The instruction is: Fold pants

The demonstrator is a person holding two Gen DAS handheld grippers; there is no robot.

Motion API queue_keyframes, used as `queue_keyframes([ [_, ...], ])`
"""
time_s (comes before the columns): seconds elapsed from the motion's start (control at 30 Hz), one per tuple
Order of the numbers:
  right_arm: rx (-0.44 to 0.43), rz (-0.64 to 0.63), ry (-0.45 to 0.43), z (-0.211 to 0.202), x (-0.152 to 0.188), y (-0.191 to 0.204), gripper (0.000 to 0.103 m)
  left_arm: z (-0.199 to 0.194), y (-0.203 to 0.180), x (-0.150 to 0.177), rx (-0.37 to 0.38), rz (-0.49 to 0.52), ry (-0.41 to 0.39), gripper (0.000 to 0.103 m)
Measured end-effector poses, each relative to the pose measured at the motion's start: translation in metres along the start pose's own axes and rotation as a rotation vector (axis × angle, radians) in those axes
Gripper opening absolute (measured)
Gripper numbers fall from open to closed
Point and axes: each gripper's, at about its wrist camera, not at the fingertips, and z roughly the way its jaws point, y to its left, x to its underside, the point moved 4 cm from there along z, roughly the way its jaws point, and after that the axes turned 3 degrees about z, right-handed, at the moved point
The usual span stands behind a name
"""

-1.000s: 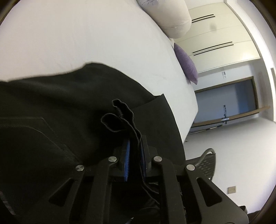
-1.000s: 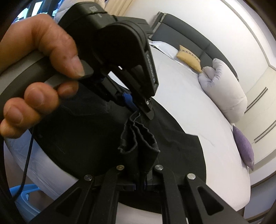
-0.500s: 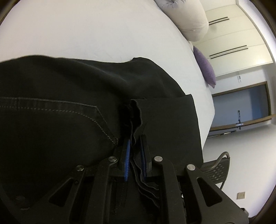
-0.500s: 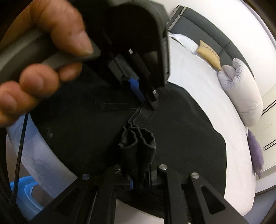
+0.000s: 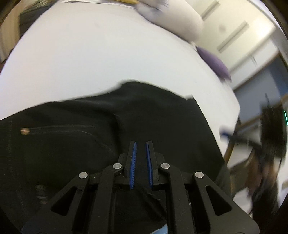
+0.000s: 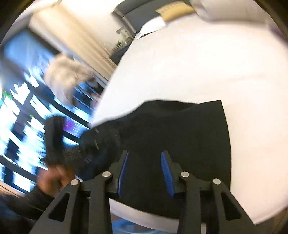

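Note:
The black pants (image 5: pixel 126 126) lie folded flat on the white bed (image 5: pixel 108 54) near its front edge; they also show in the right wrist view (image 6: pixel 180 129). My left gripper (image 5: pixel 141 144) hovers just above the pants, its blue-padded jaws a small gap apart with nothing between them. My right gripper (image 6: pixel 144 154) is open and empty above the pants' near edge. The left gripper and the hand holding it show blurred at the left of the right wrist view (image 6: pixel 59 144). The right gripper shows blurred at the right of the left wrist view (image 5: pixel 270 135).
A white bolster (image 5: pixel 176 19) and a purple cushion (image 5: pixel 214 63) lie at the far side of the bed. A tan pillow (image 6: pixel 172 9) rests against the dark headboard. White wardrobe doors (image 5: pixel 234 36) stand behind. A blue bin (image 6: pixel 126 225) sits below the bed edge.
Both grippers have let go of the bunched pants fabric and opened. The pants now lie flat on the bed. Both grippers have pulled back and apart, with motion blur.

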Motion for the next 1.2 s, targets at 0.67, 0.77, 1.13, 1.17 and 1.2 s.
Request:
queue_keyframes([
  [0.67, -0.111, 0.223, 0.177, 0.026, 0.027, -0.087, 0.024, 0.060, -0.033, 0.027, -0.076, 0.100, 0.111, 0.010],
  [0.77, -0.106, 0.248, 0.174, 0.017, 0.041, -0.090, 0.024, 0.060, -0.028, 0.031, -0.078, 0.100, 0.105, 0.010],
  [1.13, -0.023, 0.209, 0.097, -0.025, 0.069, -0.057, 0.035, 0.042, -0.016, 0.034, -0.028, 0.071, 0.066, 0.010],
  [1.17, -0.044, 0.200, 0.075, -0.028, 0.063, -0.050, 0.035, 0.035, -0.015, 0.035, -0.022, 0.062, 0.047, 0.010],
  [1.2, -0.064, 0.191, 0.052, -0.030, 0.056, -0.045, 0.035, 0.024, -0.014, 0.035, -0.023, 0.051, 0.022, 0.010],
])
